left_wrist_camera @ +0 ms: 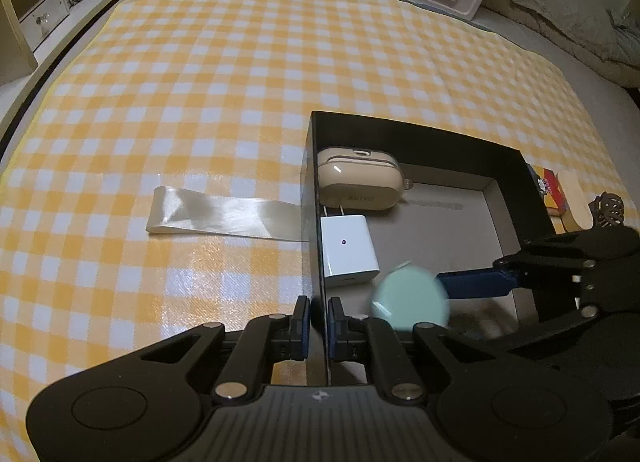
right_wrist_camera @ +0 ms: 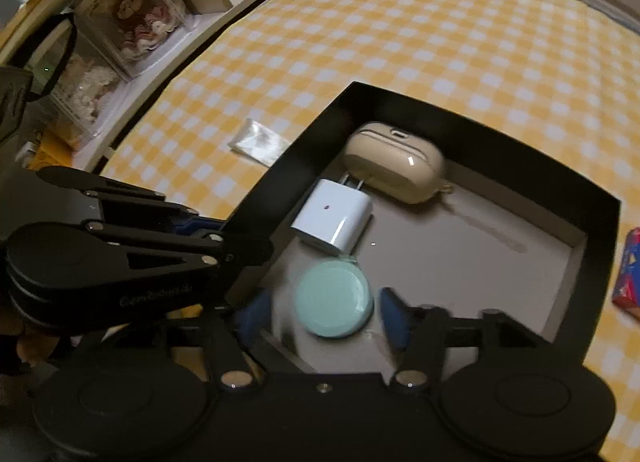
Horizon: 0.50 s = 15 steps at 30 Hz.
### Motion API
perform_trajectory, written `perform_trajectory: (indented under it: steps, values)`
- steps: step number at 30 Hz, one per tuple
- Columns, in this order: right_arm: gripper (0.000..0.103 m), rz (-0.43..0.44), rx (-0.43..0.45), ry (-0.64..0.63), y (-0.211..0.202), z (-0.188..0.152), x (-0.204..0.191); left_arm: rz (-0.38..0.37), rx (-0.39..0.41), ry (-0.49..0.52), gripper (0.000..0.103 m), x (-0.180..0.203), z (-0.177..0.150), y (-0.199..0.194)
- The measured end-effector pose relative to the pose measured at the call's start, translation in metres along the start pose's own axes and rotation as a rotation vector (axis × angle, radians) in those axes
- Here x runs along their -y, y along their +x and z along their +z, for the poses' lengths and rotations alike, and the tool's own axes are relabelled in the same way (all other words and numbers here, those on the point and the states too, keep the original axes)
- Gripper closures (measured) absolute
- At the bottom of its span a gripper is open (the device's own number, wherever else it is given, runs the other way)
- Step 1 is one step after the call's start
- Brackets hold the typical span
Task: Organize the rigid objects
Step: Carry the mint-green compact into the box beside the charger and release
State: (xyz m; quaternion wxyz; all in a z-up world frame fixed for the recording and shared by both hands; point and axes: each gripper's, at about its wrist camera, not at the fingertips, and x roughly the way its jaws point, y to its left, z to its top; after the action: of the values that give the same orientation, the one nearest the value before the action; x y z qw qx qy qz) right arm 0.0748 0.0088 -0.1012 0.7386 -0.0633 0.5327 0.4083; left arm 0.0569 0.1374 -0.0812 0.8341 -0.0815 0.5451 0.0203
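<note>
Left gripper (left_wrist_camera: 319, 316) is clamping the near end of the black box's left wall (left_wrist_camera: 316, 221), one pad sitting outside it and one inside, jaws nearly together on the thin board. Right gripper (right_wrist_camera: 326, 312) is hanging over the near part of the box floor with its jaws spread; the blue pads are standing clear on either side of a mint-green round disc (right_wrist_camera: 334, 300), not pressing it, and the disc is reading slightly blurred in both views. Whether the disc is already resting on the floor I cannot tell. Three things are lying in the box: the disc near the near edge, one white charger block (right_wrist_camera: 334, 221) with two metal prongs along the left wall, and one beige rounded case (right_wrist_camera: 396, 165), glossy, sitting in the far left corner, with the charger's prongs pointing at it. Charger and disc are lying just beside each other. Box itself is rectangular, shallow, black-walled with a dull grey-brown floor (right_wrist_camera: 460, 258), most of which is showing bare toward the right wall. It is sitting on a yellow-and-white checked cloth (left_wrist_camera: 240, 81) with a faint sheen. One flat satin ribbon (left_wrist_camera: 224, 215), pale and shiny, is running out from the left wall across the cloth. Beyond the right wall, one small red-and-blue packet (right_wrist_camera: 628, 274) is lying on the cloth, apart from the box.
</note>
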Motion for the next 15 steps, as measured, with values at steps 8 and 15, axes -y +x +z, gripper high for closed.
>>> perform_trajectory:
  steps: [8,15]
  values:
    - [0.079,-0.094,-0.053,-0.084,-0.012,0.001,0.015,-0.004,-0.002,0.002,0.093,-0.004,-0.002,-0.007]
    - [0.085,-0.189,-0.077,-0.147,0.007,-0.003,0.023,-0.005,-0.003,-0.003,0.093,-0.002,-0.002,-0.007]
